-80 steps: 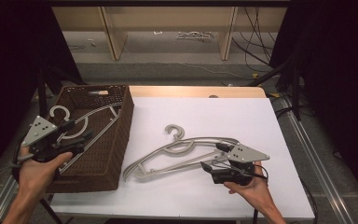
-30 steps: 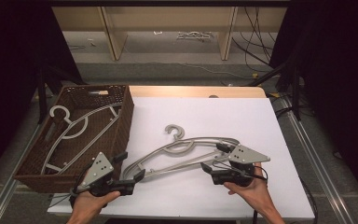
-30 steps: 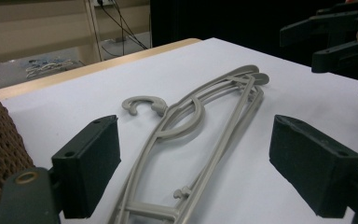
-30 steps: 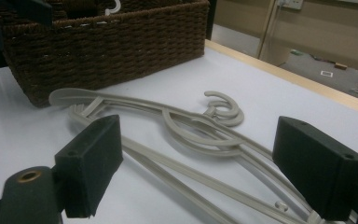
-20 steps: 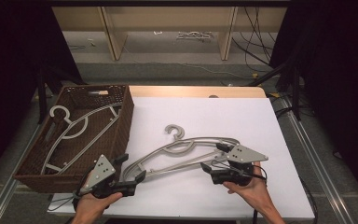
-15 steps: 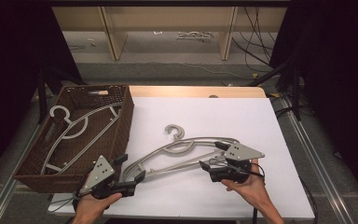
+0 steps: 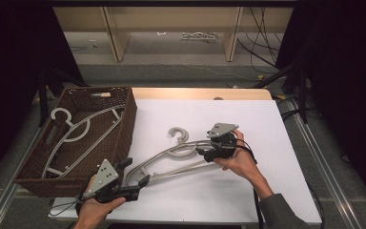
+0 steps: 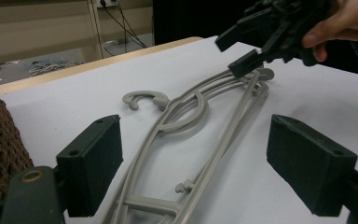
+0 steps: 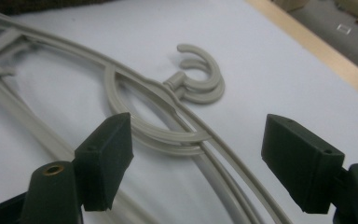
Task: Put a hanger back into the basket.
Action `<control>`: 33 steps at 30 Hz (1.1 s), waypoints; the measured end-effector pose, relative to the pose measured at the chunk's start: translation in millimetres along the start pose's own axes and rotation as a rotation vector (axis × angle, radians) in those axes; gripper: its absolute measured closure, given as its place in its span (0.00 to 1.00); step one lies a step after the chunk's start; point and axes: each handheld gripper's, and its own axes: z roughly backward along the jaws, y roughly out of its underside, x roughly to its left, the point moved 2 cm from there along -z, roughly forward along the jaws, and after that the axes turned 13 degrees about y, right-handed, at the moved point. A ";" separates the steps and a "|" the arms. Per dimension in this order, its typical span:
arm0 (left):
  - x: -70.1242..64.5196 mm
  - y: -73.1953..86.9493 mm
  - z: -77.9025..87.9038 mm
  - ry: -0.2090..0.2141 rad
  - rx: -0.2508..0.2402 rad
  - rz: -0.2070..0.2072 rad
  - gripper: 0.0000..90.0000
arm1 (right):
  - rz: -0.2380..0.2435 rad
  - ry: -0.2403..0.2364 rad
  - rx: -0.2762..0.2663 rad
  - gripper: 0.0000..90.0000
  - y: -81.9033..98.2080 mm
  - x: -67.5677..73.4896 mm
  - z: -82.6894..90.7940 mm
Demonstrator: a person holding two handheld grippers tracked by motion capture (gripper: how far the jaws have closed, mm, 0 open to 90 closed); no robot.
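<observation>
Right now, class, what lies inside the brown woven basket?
Inside the basket lies one grey hanger, hook toward the far left corner. Its near end is hidden behind the basket's front wall.

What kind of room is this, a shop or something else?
Probably a lab or recording studio, not a shop: black curtains flank a white-topped table, loose cables trail over the floor, and camera-bearing handheld grippers work grey plastic hangers.

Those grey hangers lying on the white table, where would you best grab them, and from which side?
Probably by the thin shoulder bars of the grey hangers, coming down from above. They lie flat in a stack on the white table, so a bar fits between open jaws. The right claw hovers open near the neck and the left claw open at the near end.
</observation>
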 end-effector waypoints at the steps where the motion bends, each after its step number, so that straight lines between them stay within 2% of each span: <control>1: 0.1 0.1 0.0 0.001 0.000 0.001 0.20 | 0.019 -0.005 0.015 0.31 -0.6 -1.8 -5.5; 6: -0.1 0.2 -0.3 0.005 0.004 0.004 0.20 | 0.054 -0.014 0.055 0.35 0.8 -9.7 -26.3; 9: 0.2 -0.1 0.0 0.007 0.001 0.007 0.20 | 0.040 -0.030 0.068 0.37 2.7 -16.3 -35.1; 13: 0.5 -0.2 0.0 0.009 -0.001 0.008 0.20 | 0.039 -0.063 0.094 0.37 4.4 -20.1 -42.4; 15: 0.6 -0.3 -0.4 0.014 -0.012 0.011 0.20 | 0.043 -0.065 0.093 0.37 4.8 -21.2 -44.6; 19: 1.1 -0.2 0.0 0.011 -0.002 0.009 0.20 | 0.039 -0.096 0.115 0.39 8.7 -23.0 -50.4; 20: 0.8 -0.2 -0.1 0.011 -0.003 0.013 0.20 | 0.028 -0.107 0.136 0.39 9.8 -22.7 -51.6; 22: 0.6 0.0 -0.2 0.010 -0.001 0.012 0.20 | 0.043 -0.108 0.144 0.39 12.8 -24.2 -55.6; 23: 0.5 0.0 -0.2 0.011 0.000 0.009 0.20 | 0.034 -0.112 0.155 0.39 13.7 -24.1 -56.2; 28: 0.0 -0.3 0.0 0.016 -0.001 0.011 0.20 | 0.029 -0.144 0.164 0.48 21.8 -28.9 -62.1; 33: -1.0 -0.1 -0.6 0.029 -0.008 0.012 0.20 | 0.026 -0.162 0.165 0.49 24.4 -30.2 -65.0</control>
